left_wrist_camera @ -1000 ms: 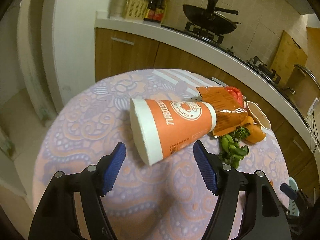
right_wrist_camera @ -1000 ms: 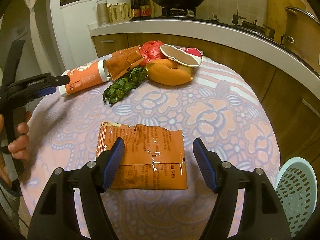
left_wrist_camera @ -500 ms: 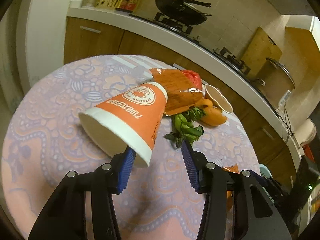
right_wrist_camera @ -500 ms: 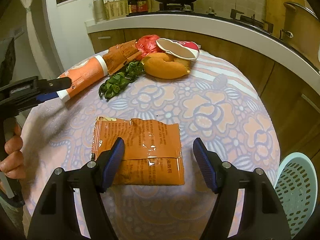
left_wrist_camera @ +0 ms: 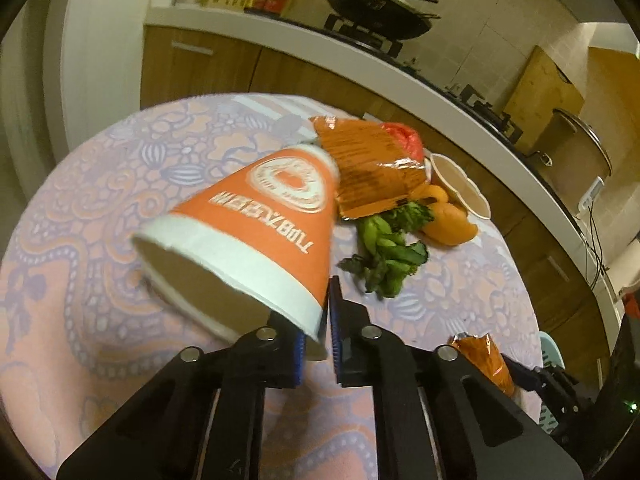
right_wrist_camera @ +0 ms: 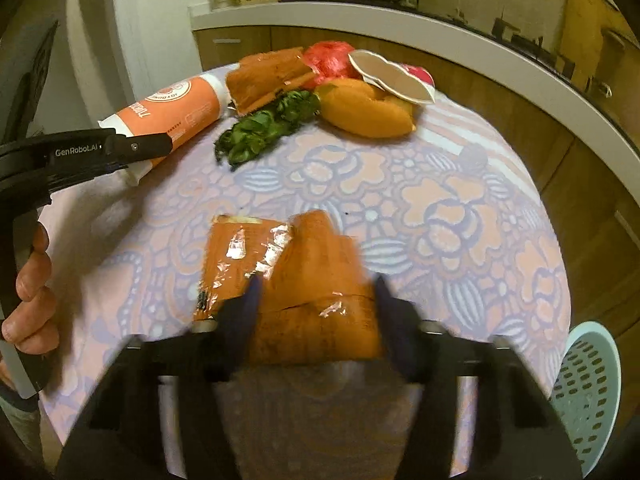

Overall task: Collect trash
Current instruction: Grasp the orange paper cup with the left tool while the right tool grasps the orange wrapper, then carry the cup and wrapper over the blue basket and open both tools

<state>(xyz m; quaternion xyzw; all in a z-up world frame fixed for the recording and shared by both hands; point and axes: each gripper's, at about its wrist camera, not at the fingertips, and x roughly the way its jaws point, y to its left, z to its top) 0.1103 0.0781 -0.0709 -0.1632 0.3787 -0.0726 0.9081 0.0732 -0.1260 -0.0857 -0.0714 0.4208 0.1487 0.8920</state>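
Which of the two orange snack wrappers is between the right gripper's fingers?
The flat orange wrapper alone at the table's near edge, between the right gripper fingers; the other wrapper lies in the far pile.

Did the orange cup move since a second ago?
Yes. The cup lay flat beside the greens; now its rim end is tipped up off the table, pinched in the left gripper, whose jaws have just closed.

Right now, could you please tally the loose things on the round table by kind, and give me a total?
Paper cup: 1
Orange foil wrappers: 2, one by the cup, one nearer the basket side
Leafy greens: 1 bunch
Orange peel: 1
Red plastic bag: 1
Round tub with its lid peeled back: 1
Total: 7
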